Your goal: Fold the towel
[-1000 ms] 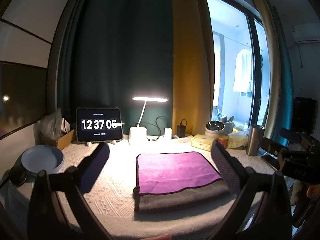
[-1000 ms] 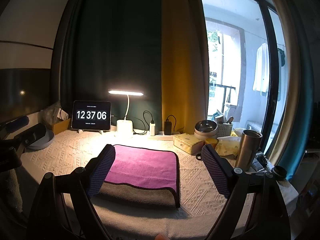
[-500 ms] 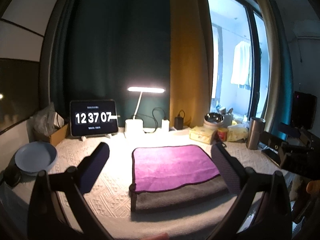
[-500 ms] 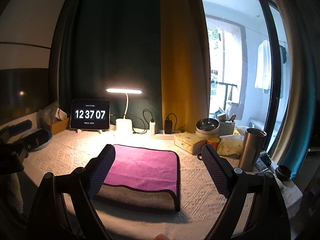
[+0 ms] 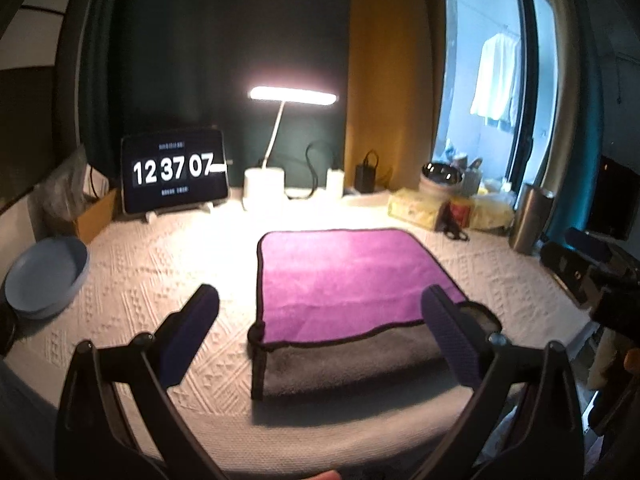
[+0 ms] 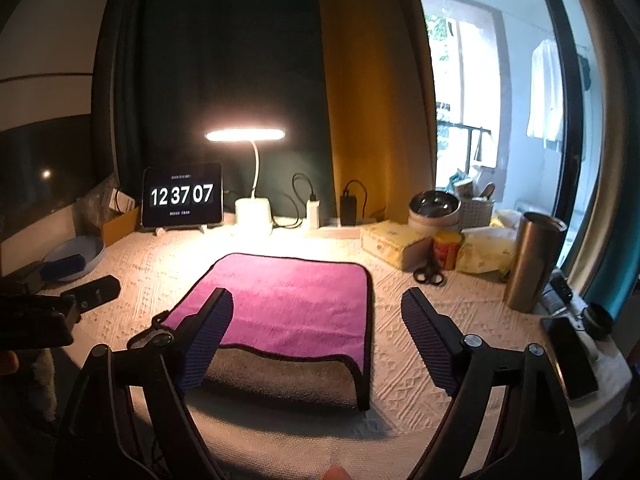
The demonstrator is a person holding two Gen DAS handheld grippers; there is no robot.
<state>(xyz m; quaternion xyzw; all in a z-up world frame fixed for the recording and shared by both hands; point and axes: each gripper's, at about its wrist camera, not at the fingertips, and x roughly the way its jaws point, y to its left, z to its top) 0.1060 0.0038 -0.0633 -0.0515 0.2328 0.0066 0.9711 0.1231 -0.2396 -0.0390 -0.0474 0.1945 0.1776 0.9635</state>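
A towel point(image 5: 344, 280) lies flat on the white textured tablecloth point(image 5: 152, 276), purple side up with its near edge folded back to show grey. It also shows in the right wrist view point(image 6: 288, 304). My left gripper point(image 5: 320, 332) is open and empty, hovering above the towel's near edge with jaws wide apart. My right gripper point(image 6: 316, 336) is open and empty too, over the towel's near right part. The right gripper point(image 5: 592, 276) appears at the right edge of the left wrist view, and the left gripper point(image 6: 52, 308) at the left edge of the right wrist view.
At the back stand a tablet clock point(image 6: 182, 196), a lit desk lamp point(image 6: 252, 208), chargers, a tissue box point(image 6: 394, 242), a steel bowl point(image 6: 434, 204) and scissors point(image 6: 428, 274). A steel tumbler point(image 6: 534, 260) and phone point(image 6: 568, 356) are right. A blue plate point(image 5: 44, 276) is left.
Both grippers have tilted down and moved closer to the table, so the towel sits larger and lower between the jaws. Both stay open. The towel has not moved.
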